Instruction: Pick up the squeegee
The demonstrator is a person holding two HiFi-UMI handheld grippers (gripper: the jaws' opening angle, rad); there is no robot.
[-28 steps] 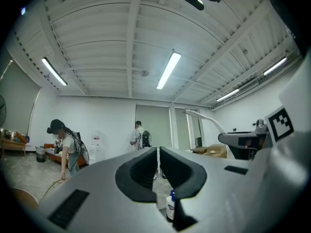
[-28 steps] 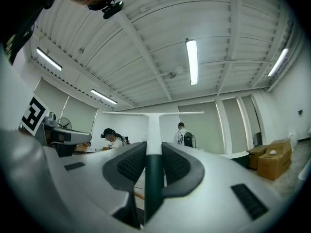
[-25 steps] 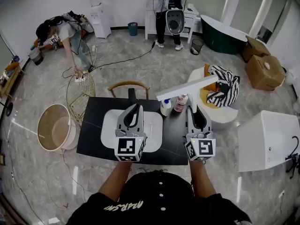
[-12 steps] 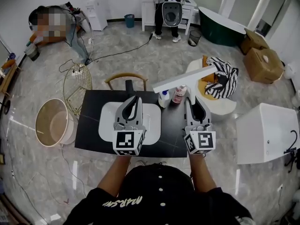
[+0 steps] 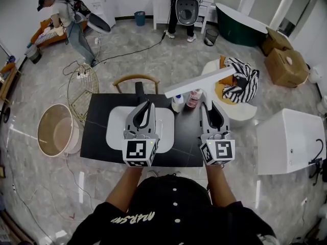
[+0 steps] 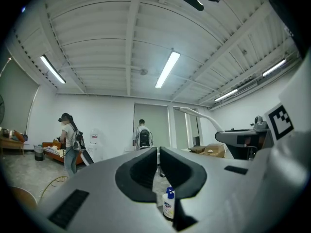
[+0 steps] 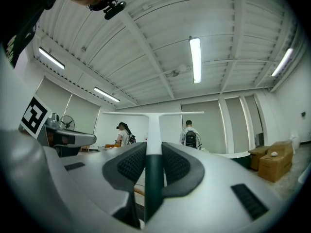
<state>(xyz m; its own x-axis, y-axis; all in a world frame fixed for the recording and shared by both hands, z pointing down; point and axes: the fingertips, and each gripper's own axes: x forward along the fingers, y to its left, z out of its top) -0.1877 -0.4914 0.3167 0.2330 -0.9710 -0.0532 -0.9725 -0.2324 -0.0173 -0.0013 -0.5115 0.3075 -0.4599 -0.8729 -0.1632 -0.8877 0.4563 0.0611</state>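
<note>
The squeegee has a long white blade [image 5: 200, 82] on a dark green handle. My right gripper [image 5: 208, 106] is shut on that handle and holds it up above the right part of the black table [image 5: 97, 149], blade slanting up to the right. In the right gripper view the green handle [image 7: 154, 178] sits clamped between the pads, with the white blade [image 7: 153, 113] crosswise above. My left gripper [image 5: 145, 105] hovers over a white tray [image 5: 116, 129], jaws together with nothing between them [image 6: 158, 155].
Two bottles [image 5: 178, 102] [image 5: 194, 98] stand at the table's far edge, just under the blade; the blue-capped one [image 6: 168, 203] shows past the left jaws. A wooden chair [image 5: 134, 80] stands behind the table, a round tub [image 5: 56, 132] left, a white box [image 5: 286, 142] right. People stand far off.
Both grippers and the squeegee have kept their places. The person at the far left of the room has straightened up and stepped along.
</note>
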